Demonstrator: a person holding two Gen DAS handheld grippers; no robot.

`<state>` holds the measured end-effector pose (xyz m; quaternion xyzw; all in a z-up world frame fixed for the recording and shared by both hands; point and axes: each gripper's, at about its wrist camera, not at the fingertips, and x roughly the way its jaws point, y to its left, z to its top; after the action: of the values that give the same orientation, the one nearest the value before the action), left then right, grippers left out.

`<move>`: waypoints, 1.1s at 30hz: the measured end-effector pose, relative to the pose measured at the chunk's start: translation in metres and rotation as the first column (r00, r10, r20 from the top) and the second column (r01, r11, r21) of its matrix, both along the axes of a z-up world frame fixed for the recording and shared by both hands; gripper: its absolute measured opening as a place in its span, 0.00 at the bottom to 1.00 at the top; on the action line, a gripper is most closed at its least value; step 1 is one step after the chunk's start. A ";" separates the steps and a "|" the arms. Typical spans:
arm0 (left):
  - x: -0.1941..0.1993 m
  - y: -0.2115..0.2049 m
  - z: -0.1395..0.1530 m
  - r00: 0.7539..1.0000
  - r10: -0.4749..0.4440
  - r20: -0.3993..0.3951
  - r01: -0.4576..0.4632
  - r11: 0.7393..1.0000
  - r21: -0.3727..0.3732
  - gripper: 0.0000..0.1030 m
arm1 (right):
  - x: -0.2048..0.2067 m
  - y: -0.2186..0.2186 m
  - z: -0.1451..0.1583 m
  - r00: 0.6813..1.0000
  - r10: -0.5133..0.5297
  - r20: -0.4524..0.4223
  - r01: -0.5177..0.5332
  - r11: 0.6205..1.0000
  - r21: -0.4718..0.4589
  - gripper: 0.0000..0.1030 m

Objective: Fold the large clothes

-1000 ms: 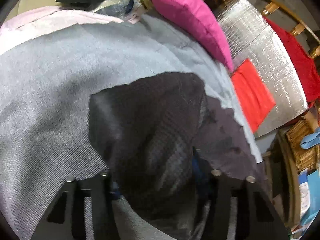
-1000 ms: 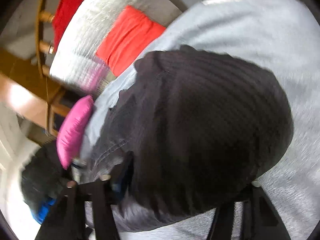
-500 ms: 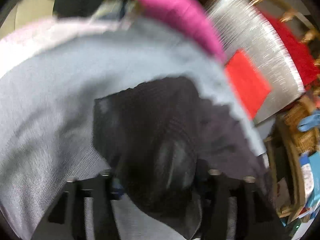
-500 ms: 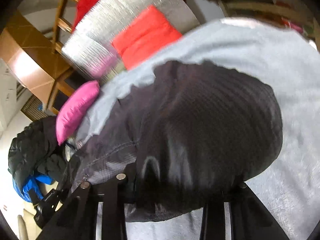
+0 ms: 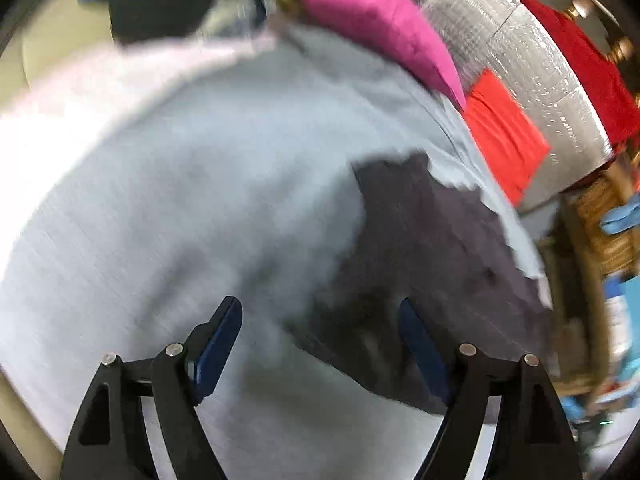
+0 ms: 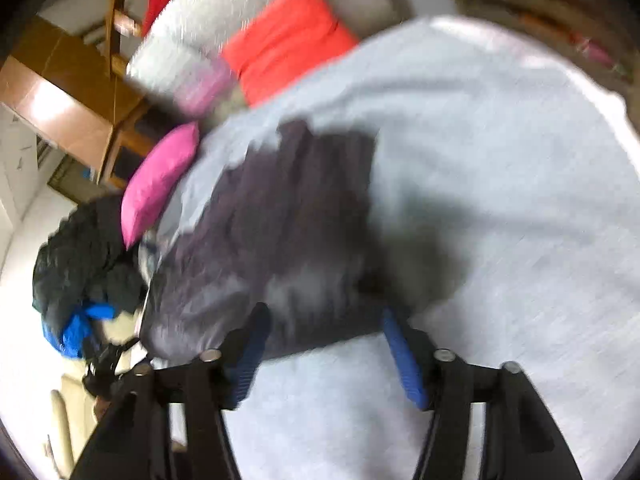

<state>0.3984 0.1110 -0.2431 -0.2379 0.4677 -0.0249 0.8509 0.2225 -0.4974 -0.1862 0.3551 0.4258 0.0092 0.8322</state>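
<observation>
Both tools just let go of the dark ribbed garment (image 6: pixel 280 232)

Left tool (image 5: pixel 320 344) and right tool (image 6: pixel 324 352) now gape empty; fold's down on the light grey sheet (image 5: pixel 180 208).

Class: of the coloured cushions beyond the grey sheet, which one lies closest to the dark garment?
The orange-red cushion, flat against the silver padding just past the garment; the pink pillow sits farther left.

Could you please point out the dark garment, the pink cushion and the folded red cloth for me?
dark garment (image 6: pixel 280 232): right wrist view, middle of its crumpled body.
pink cushion (image 5: pixel 376 16): left wrist view, centre of its upper face.
folded red cloth (image 6: pixel 288 36): right wrist view, middle of its top.
</observation>
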 end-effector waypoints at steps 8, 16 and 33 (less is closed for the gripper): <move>0.055 -0.040 0.010 0.985 -0.131 0.113 0.126 0.991 0.047 0.85 | 0.056 -0.030 -0.012 0.998 -0.046 0.031 0.044 0.996 0.077 0.81; 0.090 -0.072 -0.020 0.975 -0.222 -0.001 0.219 0.964 0.153 0.85 | 0.109 -0.020 -0.059 0.993 0.046 -0.107 -0.046 0.999 0.002 0.81; 0.123 -0.092 -0.042 0.919 -0.386 -0.073 0.385 0.922 -0.029 0.91 | 0.147 -0.016 -0.089 0.980 0.196 0.031 -0.195 0.919 0.343 0.93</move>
<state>0.5214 0.0190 -0.2850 -0.1480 0.5377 -0.1862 0.8089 0.3696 -0.5135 -0.2754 0.4509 0.4525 0.1659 0.7513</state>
